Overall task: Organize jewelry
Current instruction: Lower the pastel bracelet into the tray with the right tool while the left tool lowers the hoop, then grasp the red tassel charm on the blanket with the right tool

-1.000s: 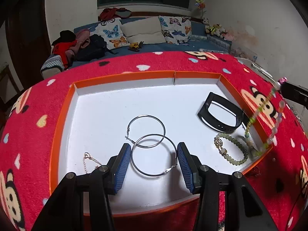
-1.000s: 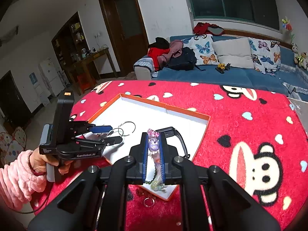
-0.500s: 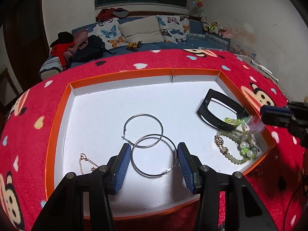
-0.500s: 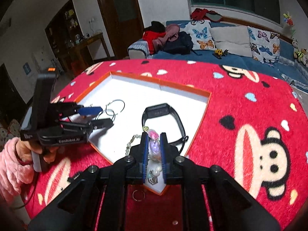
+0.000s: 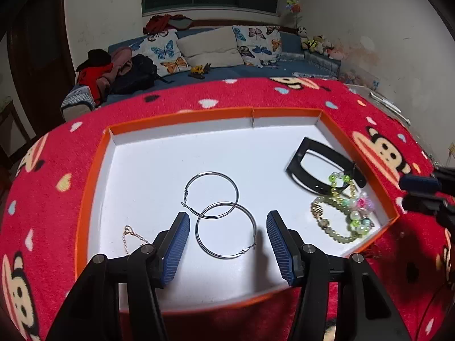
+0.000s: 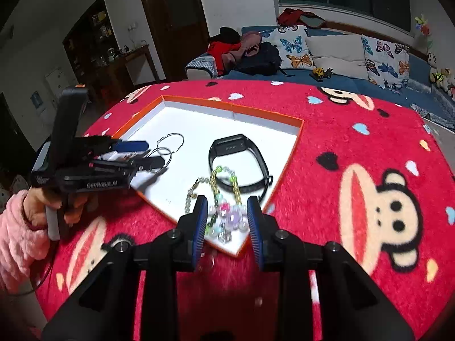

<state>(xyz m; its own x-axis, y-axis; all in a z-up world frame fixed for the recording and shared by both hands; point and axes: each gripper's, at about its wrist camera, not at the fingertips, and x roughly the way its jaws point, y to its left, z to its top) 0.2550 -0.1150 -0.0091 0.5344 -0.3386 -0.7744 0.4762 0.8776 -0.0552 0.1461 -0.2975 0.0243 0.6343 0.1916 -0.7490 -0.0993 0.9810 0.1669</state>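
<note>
Released by the opening right gripper (image 6: pixel 226 221), glossy beaded bracelet (image 6: pixel 224 213) lies in tray (image 6: pixel 287 153).

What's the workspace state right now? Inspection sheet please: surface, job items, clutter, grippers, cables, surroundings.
Surface: red monkey-print cloth carrying a white tray with orange rim.
Job's things: two silver hoop earrings, overlapping, mid-tray; black wristband; green bead bracelet; multicolour bead string draped over both; thin gold chain in the tray's near left part.
Clutter: small ring on the cloth just outside the tray corner.
Grippers: left gripper open, straddling the nearer hoop without touching; right gripper jaws just opening, pads clear of the bead string lying between them.
Cables: dark cord below the left hand.
Surroundings: blue sofa with butterfly cushions, clothes pile, dark door.
</note>
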